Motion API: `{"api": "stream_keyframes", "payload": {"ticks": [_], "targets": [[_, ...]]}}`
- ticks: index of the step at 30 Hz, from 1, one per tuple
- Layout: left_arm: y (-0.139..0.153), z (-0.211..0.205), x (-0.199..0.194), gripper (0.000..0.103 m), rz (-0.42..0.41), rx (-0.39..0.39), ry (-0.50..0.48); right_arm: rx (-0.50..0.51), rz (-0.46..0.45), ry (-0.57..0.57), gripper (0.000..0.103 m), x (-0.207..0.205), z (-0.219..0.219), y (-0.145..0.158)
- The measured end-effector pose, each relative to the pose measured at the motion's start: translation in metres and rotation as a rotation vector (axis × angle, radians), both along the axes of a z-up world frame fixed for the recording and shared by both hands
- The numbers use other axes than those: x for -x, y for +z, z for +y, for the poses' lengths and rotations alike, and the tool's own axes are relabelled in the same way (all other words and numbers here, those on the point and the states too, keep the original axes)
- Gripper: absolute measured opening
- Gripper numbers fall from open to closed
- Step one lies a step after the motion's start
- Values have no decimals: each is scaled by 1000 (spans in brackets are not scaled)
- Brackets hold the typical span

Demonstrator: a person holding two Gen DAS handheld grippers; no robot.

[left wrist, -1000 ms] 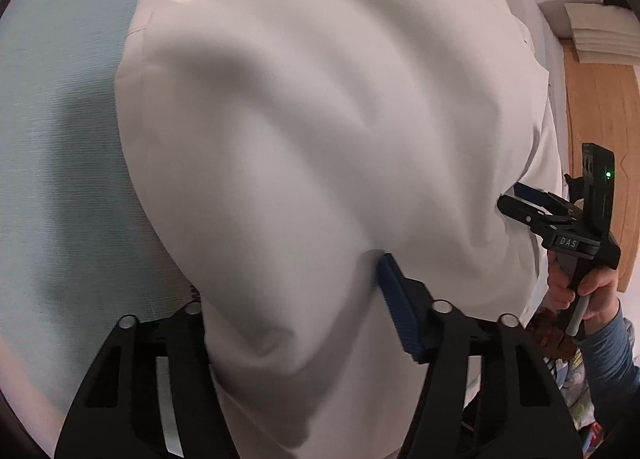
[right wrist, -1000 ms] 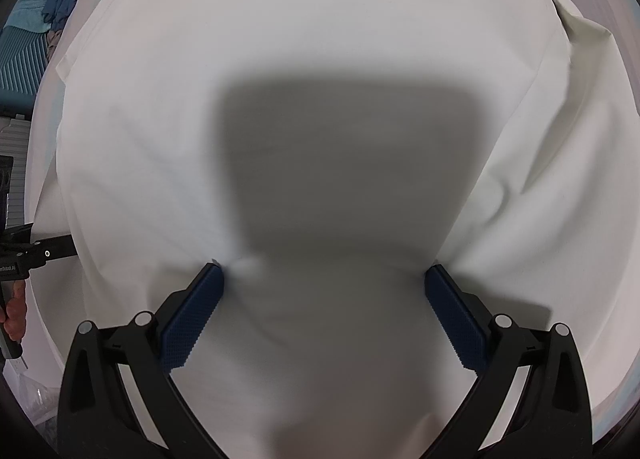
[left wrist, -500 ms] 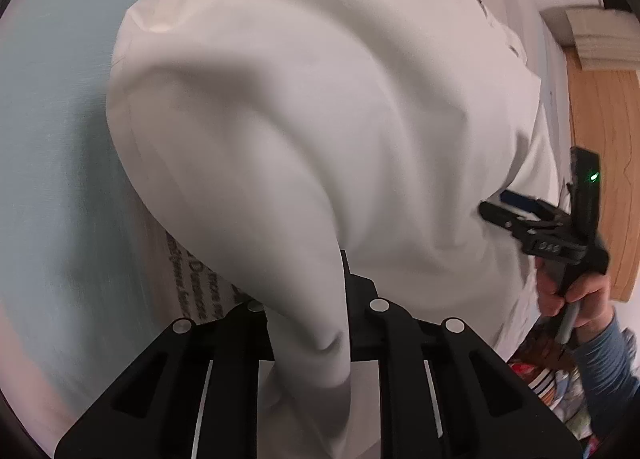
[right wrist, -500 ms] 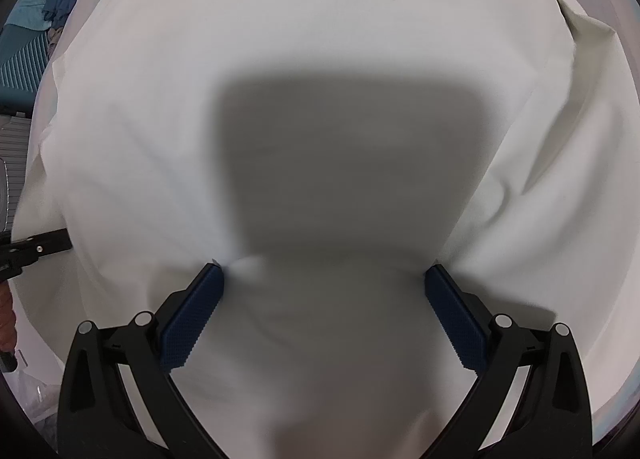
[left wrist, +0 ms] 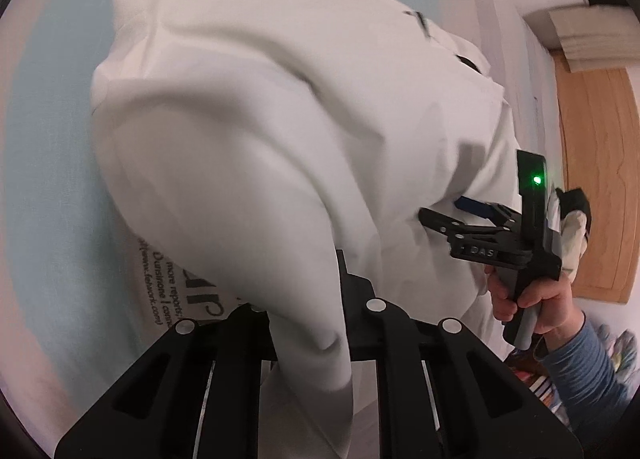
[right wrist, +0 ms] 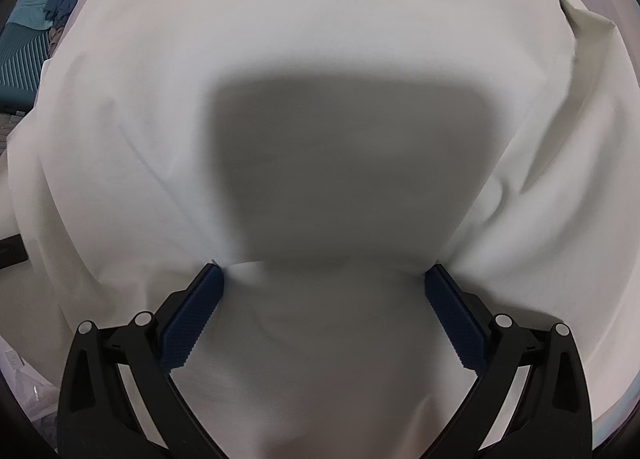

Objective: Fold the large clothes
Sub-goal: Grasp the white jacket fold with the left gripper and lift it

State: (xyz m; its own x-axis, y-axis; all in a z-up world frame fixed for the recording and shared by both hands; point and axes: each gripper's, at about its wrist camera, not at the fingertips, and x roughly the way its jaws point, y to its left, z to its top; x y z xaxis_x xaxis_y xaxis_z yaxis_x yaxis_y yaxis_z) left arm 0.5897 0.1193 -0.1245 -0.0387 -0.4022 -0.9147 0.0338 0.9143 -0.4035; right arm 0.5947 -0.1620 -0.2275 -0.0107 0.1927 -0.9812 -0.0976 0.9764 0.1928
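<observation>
**Ana:** Left wrist view first: one big white garment (left wrist: 280, 131) fills the middle of the frame, spread over a pale blue sheet (left wrist: 44, 147) with a printed paper (left wrist: 172, 291) peeking out beneath it at lower left. Where are we in the fold?

**Ben:** I judge it as the start of a fold. The left gripper (left wrist: 308, 335), at the bottom centre, has its jaws pinched together on a bunched ridge of the cloth, which rises toward it in a tented peak.

**Ana:** And the other one?

**Ben:** The right gripper (right wrist: 322, 283) stands with its jaws wide apart, both blue pads (right wrist: 192, 315) resting down on the garment (right wrist: 320, 59) at the lower part of its own view, clamping nothing. In the left view it shows at the right edge, held by a hand (left wrist: 524, 299) in a blue sleeve (left wrist: 584, 363).

**Ana:** So what does the next move need?

**Ben:** Probably carrying the pinched edge across the body of the cloth while the right one pins the rest flat, then letting go only once the layer lies smooth. Slack cloth could drag and wrinkle.

**Ana:** Counts?

**Ben:** One garment, one sheet, one printed paper, two grippers, one hand visible, and one wooden board (left wrist: 592, 179) at the right edge.
</observation>
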Motion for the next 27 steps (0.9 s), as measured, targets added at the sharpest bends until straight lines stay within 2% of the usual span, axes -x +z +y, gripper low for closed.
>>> {"api": "stream_keyframes", "payload": {"ticks": [4,15,22,27], "targets": [[13,-4,3,12,-37,-5,-8,5,-16,1,97,14,8,1],[25,-39,7,12,-71,-23,-9,-21,-35,4,97,22,3,6],[28,-44,7,12,-77,-33,-2,-33,-84,38,96,51,-11,28],[40,-55,10,12,-95,-35,-13,-17,-141,28,95,68,-39,51]]}}
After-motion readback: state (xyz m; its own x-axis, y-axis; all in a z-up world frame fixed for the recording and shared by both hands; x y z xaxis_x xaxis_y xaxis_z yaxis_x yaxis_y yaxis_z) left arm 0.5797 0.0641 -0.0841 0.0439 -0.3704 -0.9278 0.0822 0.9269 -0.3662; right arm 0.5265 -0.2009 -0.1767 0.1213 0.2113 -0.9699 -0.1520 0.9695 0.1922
